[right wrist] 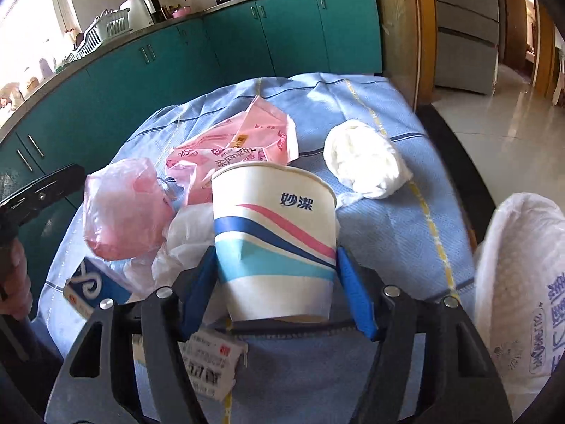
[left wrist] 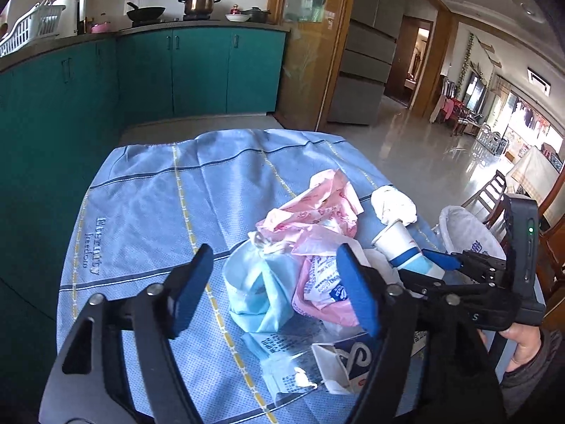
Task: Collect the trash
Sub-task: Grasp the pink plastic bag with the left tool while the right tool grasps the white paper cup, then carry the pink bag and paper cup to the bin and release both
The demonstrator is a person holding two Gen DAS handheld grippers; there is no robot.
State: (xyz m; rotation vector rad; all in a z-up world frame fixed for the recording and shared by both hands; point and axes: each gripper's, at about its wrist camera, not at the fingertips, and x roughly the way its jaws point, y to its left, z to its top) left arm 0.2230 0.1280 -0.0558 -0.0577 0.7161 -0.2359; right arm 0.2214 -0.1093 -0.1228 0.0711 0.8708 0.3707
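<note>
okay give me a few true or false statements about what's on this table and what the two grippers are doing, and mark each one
1. The right gripper is closed on the paper cup. True.
2. The left gripper holds the pink wrapper. False: its fingers are spread with nothing between them, above the pile.
3. The table is covered by a blue checked cloth. True.
4. The paper cup is plain white. False: it carries blue and pink waves and printed characters.
5. A crumpled white tissue wad lies on the cloth beyond the cup. True.
</note>
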